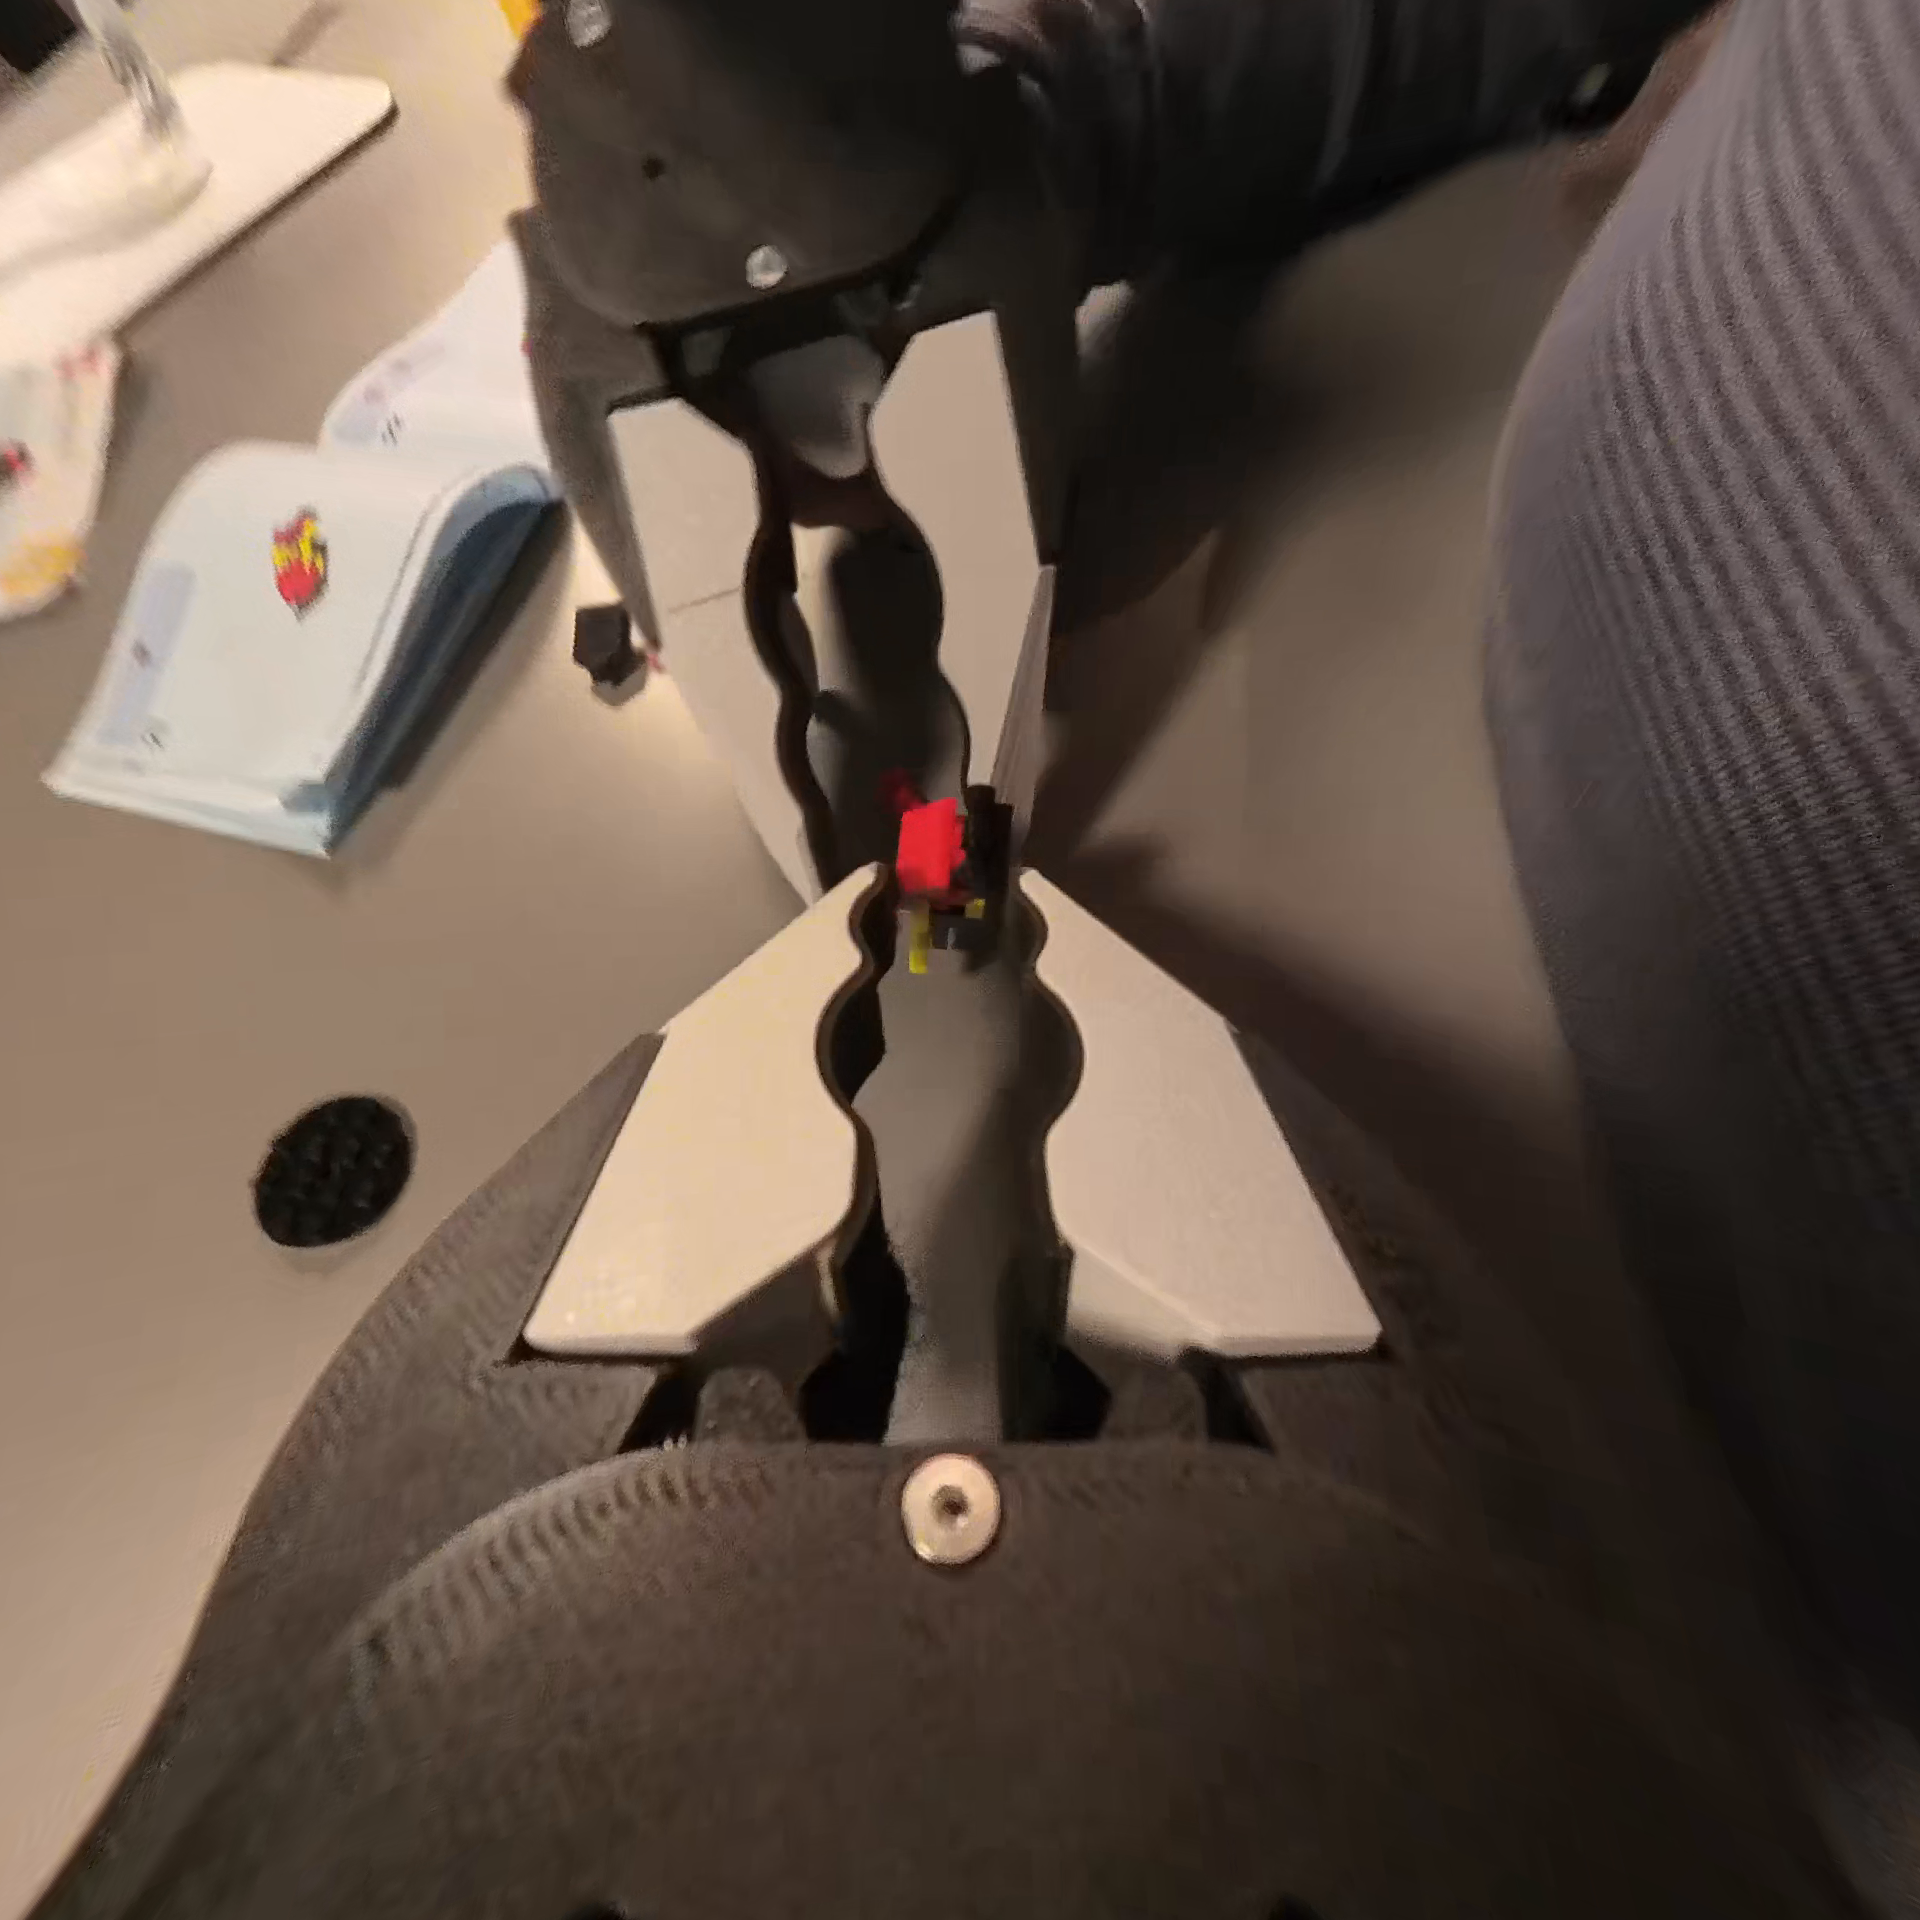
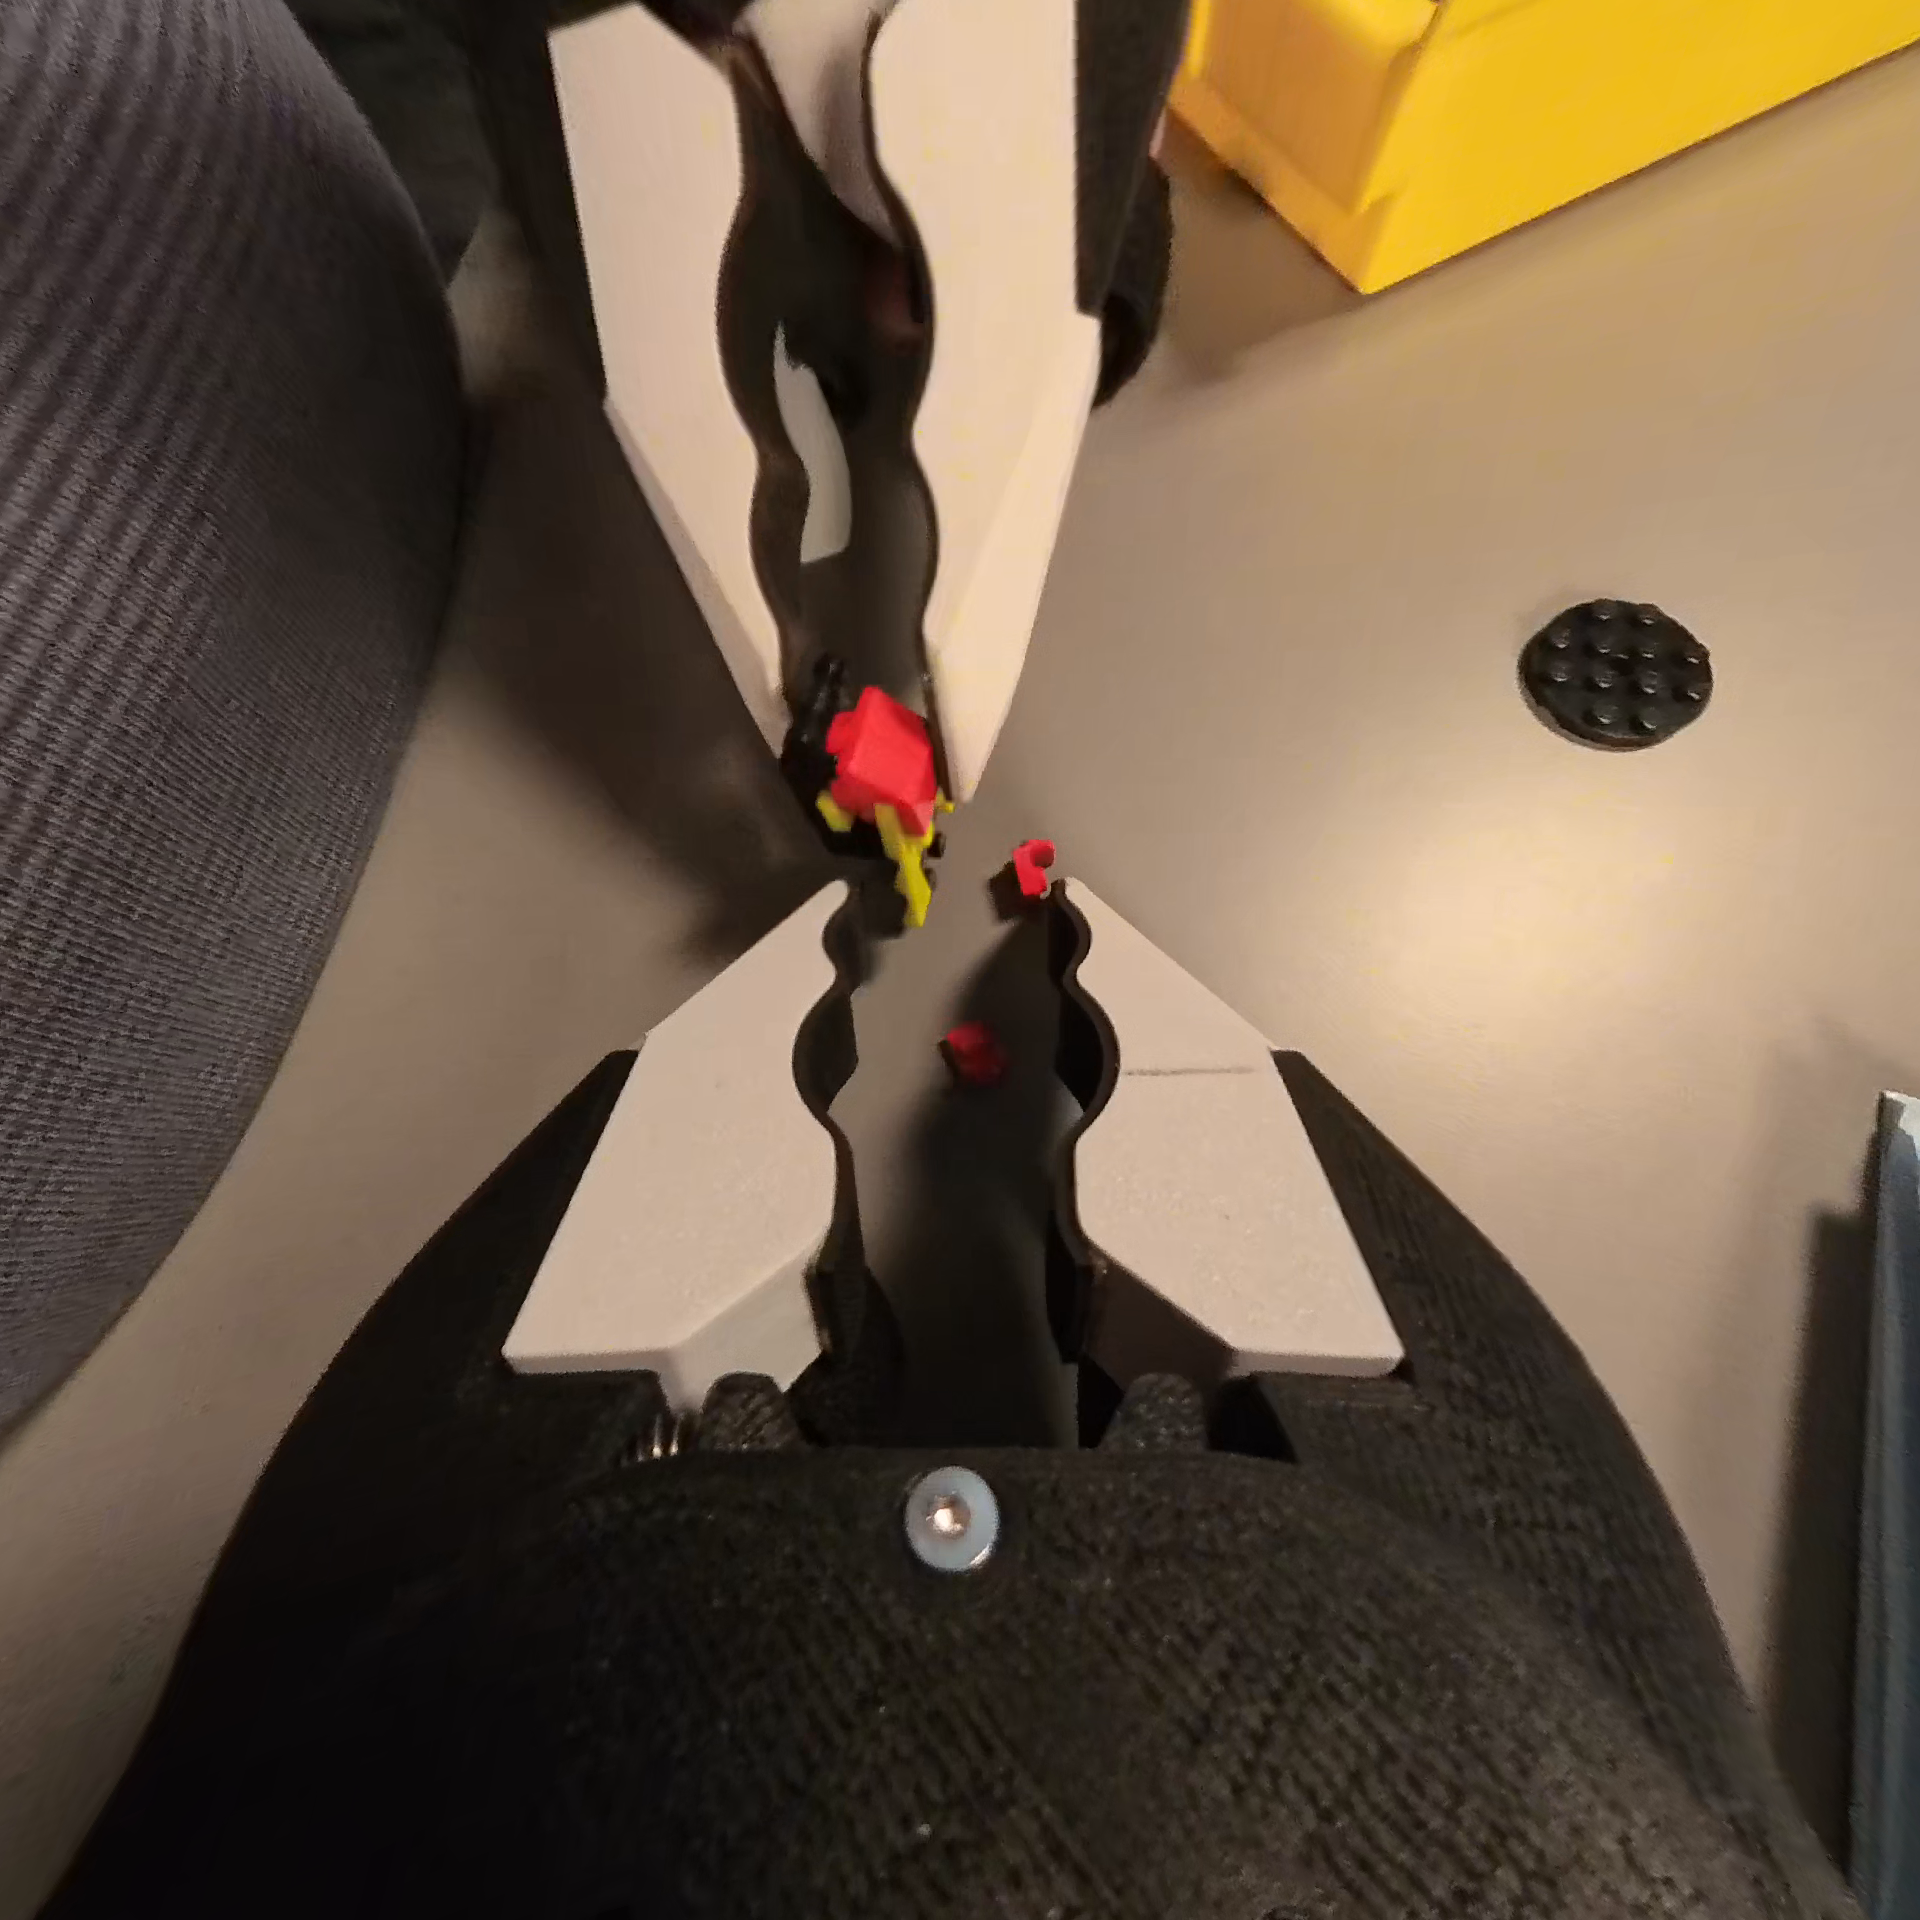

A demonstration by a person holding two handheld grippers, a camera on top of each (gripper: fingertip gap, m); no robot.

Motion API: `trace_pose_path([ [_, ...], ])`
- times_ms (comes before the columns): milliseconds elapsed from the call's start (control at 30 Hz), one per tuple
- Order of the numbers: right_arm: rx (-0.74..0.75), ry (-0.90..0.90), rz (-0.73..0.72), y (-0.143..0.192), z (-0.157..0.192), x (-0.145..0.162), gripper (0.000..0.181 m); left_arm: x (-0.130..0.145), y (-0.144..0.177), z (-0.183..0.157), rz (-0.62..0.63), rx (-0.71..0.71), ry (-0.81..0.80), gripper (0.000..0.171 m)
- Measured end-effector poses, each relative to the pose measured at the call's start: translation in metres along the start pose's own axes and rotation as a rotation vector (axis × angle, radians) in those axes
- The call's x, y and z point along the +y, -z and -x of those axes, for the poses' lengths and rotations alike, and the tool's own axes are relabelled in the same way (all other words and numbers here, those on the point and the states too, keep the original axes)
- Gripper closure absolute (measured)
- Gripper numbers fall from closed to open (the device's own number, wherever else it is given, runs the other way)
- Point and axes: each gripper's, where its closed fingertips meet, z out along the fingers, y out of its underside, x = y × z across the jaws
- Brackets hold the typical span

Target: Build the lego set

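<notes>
L claw (image 1: pixel 945 888) is clamping tight on a small red, black and yellow lego sub-assembly (image 1: pixel 930 852), which is sitting right at its tips. Red block is facing out and a thin yellow bit is hanging below. Prob. gripping at the very tip so most of the build is staying exposed for adding parts.

R claw (image 2: pixel 956 891) is pointing tip-to-tip at the L one, jaws apart, clamping nothing. A tiny red clip-shaped lego piece (image 2: pixel 1032 865) is sitting just beside the tip of one R finger; can't tell if it's touching. It's lying between that tip and the held sub-assembly, so it looks like the next part to go on. Another small red lego piece (image 2: pixel 974 1049) is lying on the grey tabletop (image 2: pixel 1351 935) between the R fingers, further back toward the claw body.

A black round studded lego plate (image 2: pixel 1616 670) is resting well off to the outer side of the R claw, apart from everything. It's likely waiting as a base. A pale blue open instruction booklet (image 1: pixel 260 644) is lying ahead-left of the L claw, w/ a small black lego piece (image 1: pixel 603 639) near it. A yellow box (image 2: pixel 1455 125) is sitting far ahead-right of the R claw.

Step in hand, I'd judge: R claw is lining up to pinch the clip.
</notes>
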Motion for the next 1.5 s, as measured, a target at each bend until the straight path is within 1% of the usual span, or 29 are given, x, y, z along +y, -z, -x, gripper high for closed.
trace_pose_path([
  [133, 0.005, 0.036, 0.006, 0.001, 0.002, 0.001, 0.144, -0.002, -0.006, -0.003, 0.030, -0.080, -0.120, 0.151],
  [233, -0.008, 0.070, 0.008, 0.002, 0.003, 0.003, 0.141, -0.004, -0.008, -0.004, 0.048, -0.116, -0.156, 0.151],
  [300, -0.053, 0.085, -0.019, 0.005, 0.008, 0.000, 0.130, -0.004, -0.010, -0.005, 0.058, -0.138, -0.175, 0.151],
  [367, -0.079, 0.091, -0.073, 0.010, 0.010, -0.006, 0.127, 0.001, -0.011, -0.002, 0.088, -0.158, -0.182, 0.151],
  [400, -0.076, 0.103, -0.106, 0.013, 0.010, -0.010, 0.129, 0.001, -0.011, -0.001, 0.082, -0.165, -0.169, 0.152],
  [467, -0.062, 0.137, -0.151, 0.017, 0.010, -0.016, 0.139, 0.001, -0.011, 0.002, 0.079, -0.162, -0.116, 0.152],
  [533, -0.038, 0.180, -0.155, 0.017, 0.012, -0.016, 0.147, 0.001, -0.011, 0.004, 0.072, -0.149, -0.054, 0.152],
  [633, 0.019, 0.248, -0.149, 0.016, 0.011, -0.015, 0.150, 0.000, -0.011, 0.003, 0.062, -0.111, 0.015, 0.151],
  [667, 0.031, 0.267, -0.157, 0.017, 0.011, -0.016, 0.153, 0.000, -0.011, 0.002, 0.063, -0.100, 0.024, 0.151],
  [767, 0.025, 0.288, -0.245, 0.024, 0.016, -0.028, 0.160, 0.001, -0.011, 0.004, 0.079, -0.116, 0.016, 0.151],
  [900, 0.035, 0.312, -0.196, 0.020, 0.016, -0.022, 0.160, 0.000, -0.011, 0.003, 0.075, -0.095, 0.055, 0.152],
  [1067, 0.053, 0.315, -0.201, 0.022, 0.014, -0.022, 0.167, 0.000, -0.011, 0.002, 0.054, -0.073, 0.095, 0.151],
  [1100, 0.052, 0.309, -0.202, 0.023, 0.013, -0.022, 0.168, 0.001, -0.011, 0.002, 0.049, -0.067, 0.104, 0.150],
  [1167, 0.036, 0.285, -0.211, 0.025, 0.011, -0.021, 0.169, 0.007, -0.013, 0.003, 0.076, -0.067, 0.119, 0.134],
  [1233, 0.009, 0.268, -0.222, 0.027, 0.013, -0.020, 0.169, 0.013, -0.017, 0.001, 0.119, -0.050, 0.122, 0.132],
  [1267, -0.004, 0.263, -0.225, 0.027, 0.014, -0.021, 0.169, 0.012, -0.018, 0.001, 0.111, -0.050, 0.116, 0.138],
  [1333, -0.011, 0.257, -0.225, 0.028, 0.014, -0.021, 0.169, 0.008, -0.017, 0.000, 0.093, -0.052, 0.094, 0.159],
  [1433, -0.017, 0.252, -0.228, 0.028, 0.014, -0.021, 0.169, 0.008, -0.017, 0.003, 0.092, -0.060, 0.094, 0.165],
  [1500, -0.024, 0.244, -0.222, 0.027, 0.014, -0.020, 0.167, 0.008, -0.017, 0.003, 0.092, -0.056, 0.109, 0.166],
])
